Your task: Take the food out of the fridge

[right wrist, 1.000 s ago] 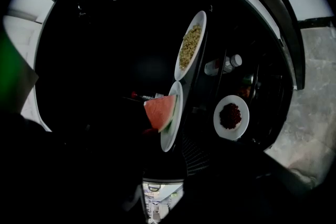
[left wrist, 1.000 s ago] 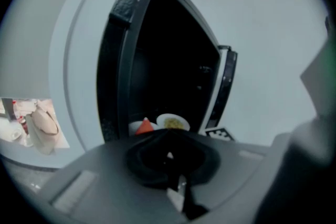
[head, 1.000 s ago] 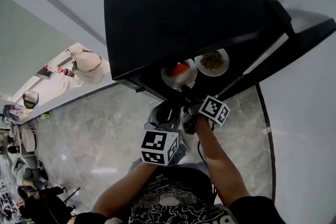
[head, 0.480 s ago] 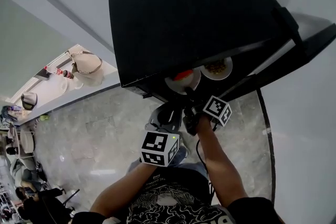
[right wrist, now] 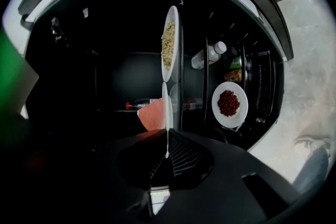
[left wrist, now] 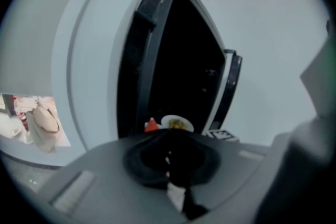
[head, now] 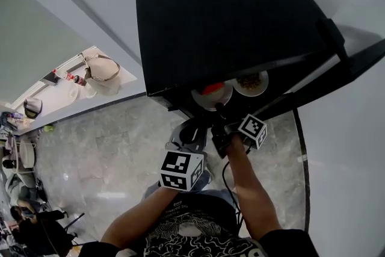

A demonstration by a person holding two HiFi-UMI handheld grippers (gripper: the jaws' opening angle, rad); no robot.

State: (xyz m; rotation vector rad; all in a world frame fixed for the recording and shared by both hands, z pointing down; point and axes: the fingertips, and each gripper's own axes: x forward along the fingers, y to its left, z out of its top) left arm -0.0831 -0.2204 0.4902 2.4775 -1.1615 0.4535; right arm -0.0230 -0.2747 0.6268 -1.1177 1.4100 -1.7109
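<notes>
- A black fridge [head: 228, 21] stands open, its door [head: 346, 63] swung right.
- A round white plate of yellowish grains [head: 252, 84] sits just right of the white plate with a red wedge [head: 210, 100].
- That plate lies flat at the shelf's near edge, rim toward the person.
- The right hand-held gripper [right wrist: 167, 148] is clamped on its rim.
- The left hand-held gripper [left wrist: 169, 157] is clenched, empty.
</notes>
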